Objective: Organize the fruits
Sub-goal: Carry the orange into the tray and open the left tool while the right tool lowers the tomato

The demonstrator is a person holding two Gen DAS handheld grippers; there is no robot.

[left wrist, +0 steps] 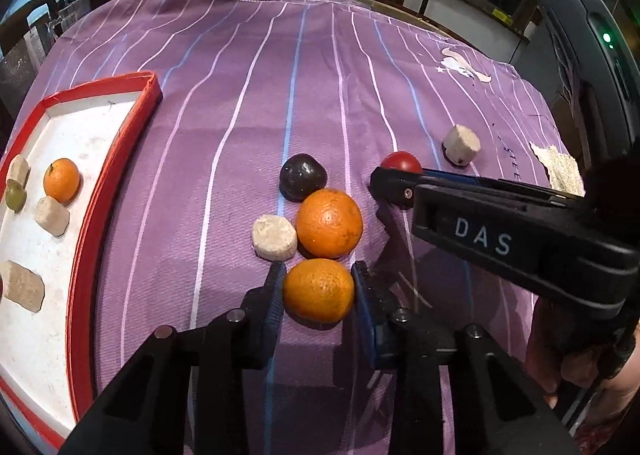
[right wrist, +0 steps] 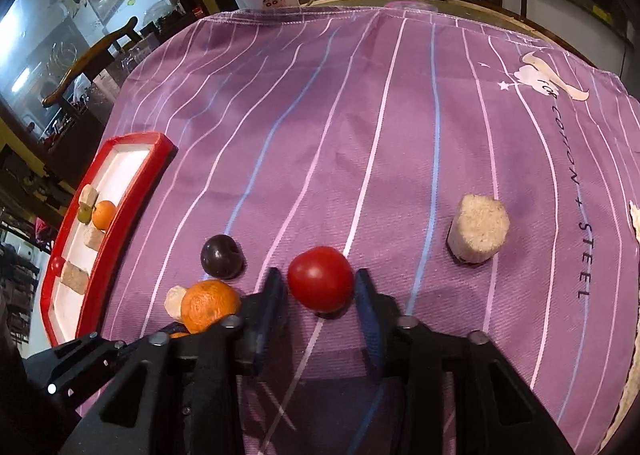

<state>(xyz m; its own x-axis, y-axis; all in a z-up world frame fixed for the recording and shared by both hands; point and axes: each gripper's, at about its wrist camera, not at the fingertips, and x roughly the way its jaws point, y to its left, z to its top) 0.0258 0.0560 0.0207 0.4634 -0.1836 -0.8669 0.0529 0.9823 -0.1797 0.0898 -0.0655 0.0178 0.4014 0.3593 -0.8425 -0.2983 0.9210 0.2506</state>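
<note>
Both grippers angle steeply down at the cloth [left wrist: 248,95]. The left gripper [left wrist: 318,287] is clamped on the near orange [left wrist: 319,291], at 6 o'clock of another orange [left wrist: 329,223]. The right gripper [right wrist: 320,283] pinches the tomato [right wrist: 321,279]; the tray [left wrist: 150,89] lies at 9 o'clock.

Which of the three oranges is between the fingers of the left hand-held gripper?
The nearest orange, alone between the fingers. The second orange lies just beyond it; the third orange is in the red tray.

Table [right wrist: 500,21] under purple striped cloth [left wrist: 280,87]; red tray [left wrist: 152,89], fruits.
</note>
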